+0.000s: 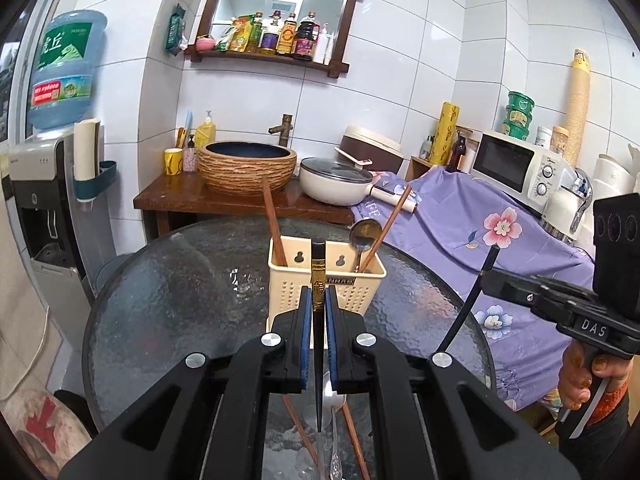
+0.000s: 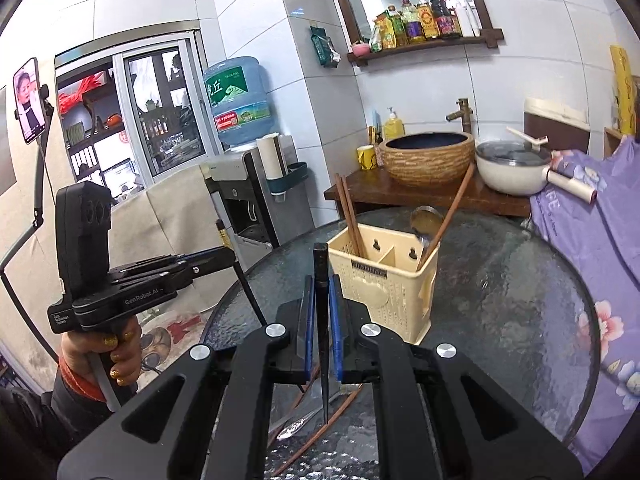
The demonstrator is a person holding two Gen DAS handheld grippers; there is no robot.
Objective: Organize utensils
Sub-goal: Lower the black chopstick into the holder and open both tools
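both tongs (image 1: 318,312) (image 2: 320,304) clamp black chopsticks (image 1: 318,280) (image 2: 321,280) (tips hidden).

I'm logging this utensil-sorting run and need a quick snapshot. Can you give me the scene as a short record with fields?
left gripper: jaws shut on a black chopstick, held upright
right gripper: jaws shut on a second black chopstick, held upright
holder: cream utensil holder on the glass table
left compartment: brown chopsticks
right compartment: metal ladle and one brown chopstick
still on table: silver spoon and brown chopsticks under the grippers
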